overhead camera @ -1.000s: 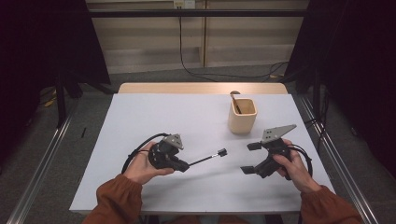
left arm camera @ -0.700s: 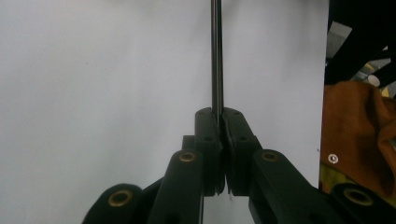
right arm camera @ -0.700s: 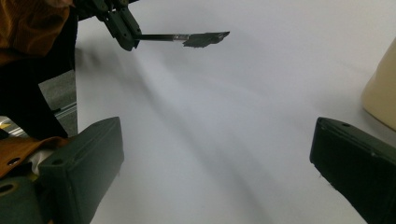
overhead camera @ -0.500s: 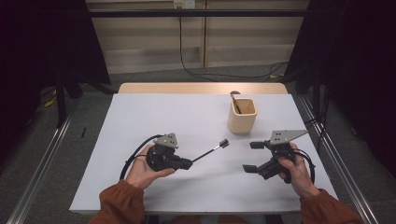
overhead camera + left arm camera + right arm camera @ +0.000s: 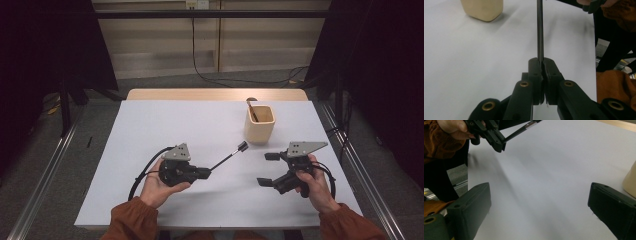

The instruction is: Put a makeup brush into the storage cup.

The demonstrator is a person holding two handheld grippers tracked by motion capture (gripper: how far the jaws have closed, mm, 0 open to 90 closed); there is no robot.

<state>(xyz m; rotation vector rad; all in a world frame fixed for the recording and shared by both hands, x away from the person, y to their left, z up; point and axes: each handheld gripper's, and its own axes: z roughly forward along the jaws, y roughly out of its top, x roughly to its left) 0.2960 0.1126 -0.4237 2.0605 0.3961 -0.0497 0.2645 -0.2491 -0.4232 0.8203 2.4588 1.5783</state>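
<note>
A thin black brush (image 5: 227,158) with a small dark head sticks out toward the cup, and my left gripper (image 5: 206,173) is shut on its handle end. In the left gripper view the brush's rod (image 5: 539,30) runs straight up from the closed left gripper (image 5: 541,63). A beige cup (image 5: 260,128) stands right of centre with another brush (image 5: 251,108) in it. My right gripper (image 5: 266,169) is open and holds nothing, in front of the cup. In the right gripper view the right gripper (image 5: 539,202) gapes over bare table, with the left gripper (image 5: 497,141) and brush (image 5: 521,131) beyond.
The white table (image 5: 200,125) has a wooden strip along its far edge. Metal rails (image 5: 45,175) run along the floor on both sides. The cup's side (image 5: 630,180) shows at the right edge of the right gripper view, and its base (image 5: 482,8) at the top of the left gripper view.
The brush head has risen and swung farther from me, toward the cup. The right gripper has shifted slightly and stays open.
</note>
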